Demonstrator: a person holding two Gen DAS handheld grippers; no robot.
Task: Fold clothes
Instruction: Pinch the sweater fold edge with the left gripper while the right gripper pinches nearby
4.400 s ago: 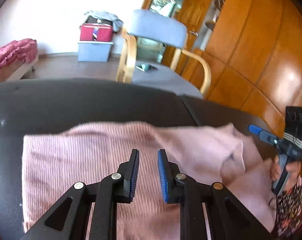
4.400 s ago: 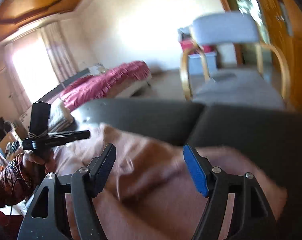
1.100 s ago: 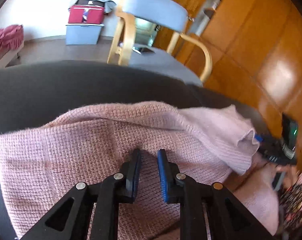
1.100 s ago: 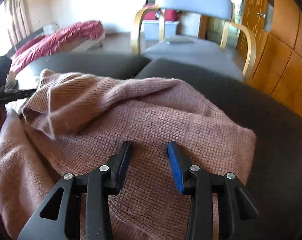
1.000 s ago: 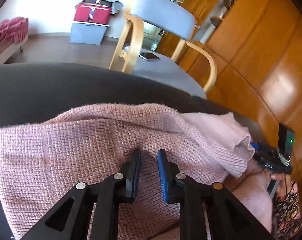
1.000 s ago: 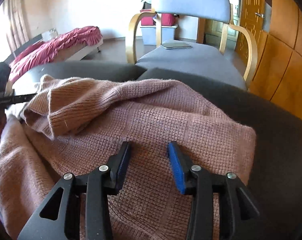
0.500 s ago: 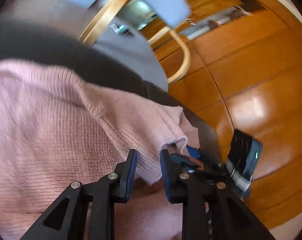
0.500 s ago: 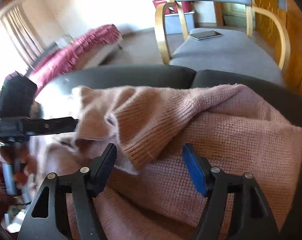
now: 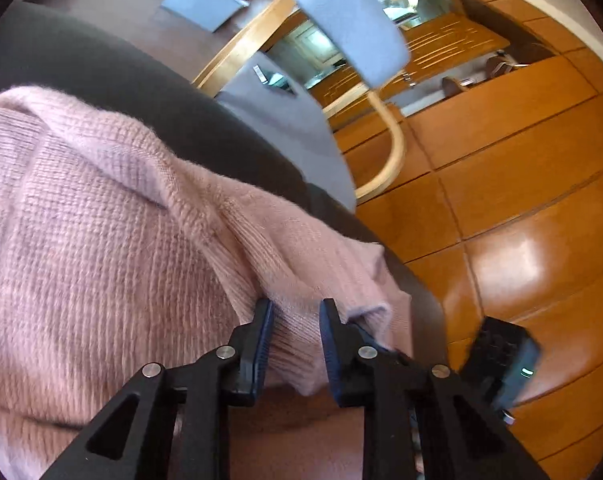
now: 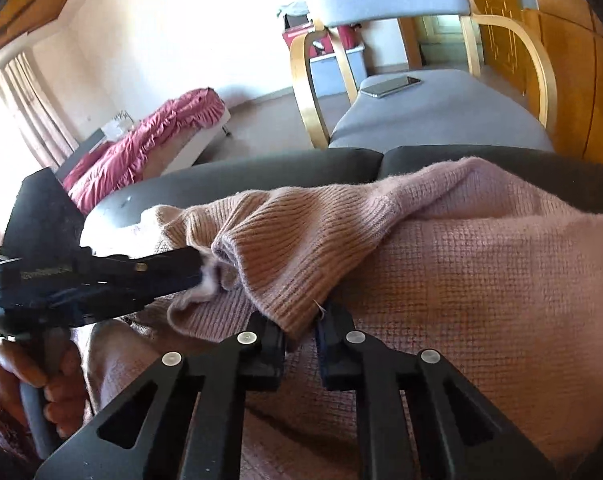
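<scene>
A pink knitted sweater (image 9: pixel 101 260) lies spread on a dark grey cushion (image 9: pixel 101 68). One sleeve is folded back across it, and its ribbed cuff (image 10: pixel 285 272) is bunched up between both grippers. My left gripper (image 9: pixel 295 320) is shut on the cuff, which fills the gap between its blue pads. In the right wrist view it comes in from the left (image 10: pixel 199 272) and bites the cuff's open end. My right gripper (image 10: pixel 301 332) has its jaws closing, and they pinch the cuff's lower hem. Its black housing (image 9: pixel 501 356) shows at the lower right of the left wrist view.
A grey-cushioned chair with bent wooden arms (image 10: pixel 441 112) stands just beyond the cushion, with a phone (image 10: pixel 389 86) on its seat. Wooden cabinets (image 9: pixel 521 160) line the right. A bed with a red cover (image 10: pixel 141 152) is at the far left. A hand (image 10: pixel 53 380) grips the left gripper's handle.
Both grippers left the sweater's body and swung to the sleeve cuff. The right jaws spread wide, then closed on the cuff. The left gripper rolled and took the cuff between its pads.
</scene>
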